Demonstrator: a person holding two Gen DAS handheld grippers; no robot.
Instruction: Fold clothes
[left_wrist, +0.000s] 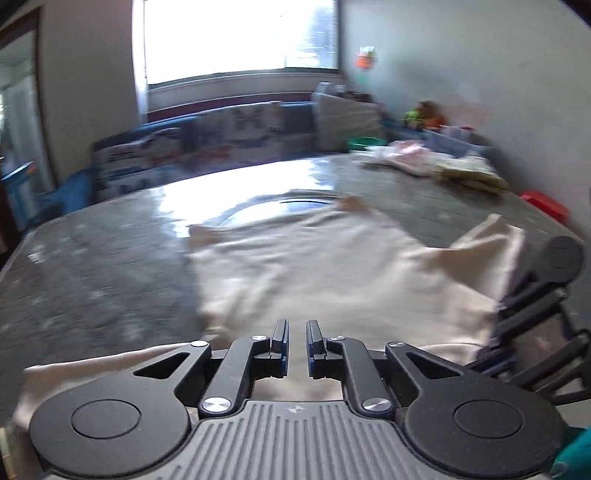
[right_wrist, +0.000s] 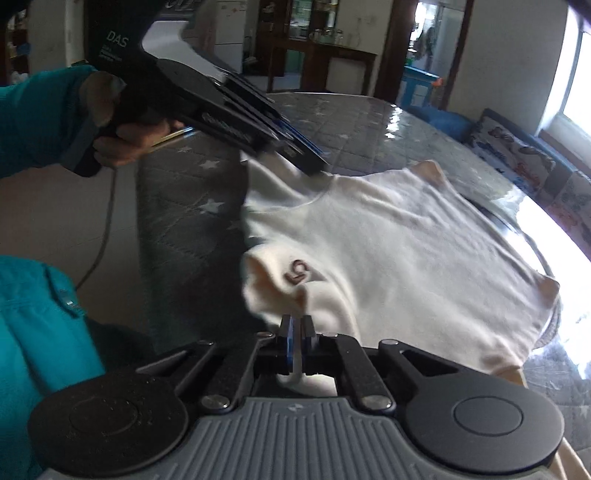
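A cream-white garment (left_wrist: 332, 273) lies spread on a grey quilted table (left_wrist: 110, 266); it also shows in the right wrist view (right_wrist: 399, 258), with a small dark mark (right_wrist: 298, 276) on a lifted fold. My left gripper (left_wrist: 296, 334) hovers over the garment's near edge with its jaws a narrow gap apart and nothing between them. In the right wrist view the left gripper (right_wrist: 314, 168) reaches down to the garment's far edge. My right gripper (right_wrist: 296, 328) is shut on a fold of the garment and holds it raised. It shows at the right edge of the left wrist view (left_wrist: 528, 306).
A pile of clothes (left_wrist: 424, 158) lies at the table's far right, with a red object (left_wrist: 546, 205) near the edge. A patterned sofa (left_wrist: 207, 147) stands behind the table under a window. A cable (right_wrist: 103, 229) hangs from the left gripper's handle.
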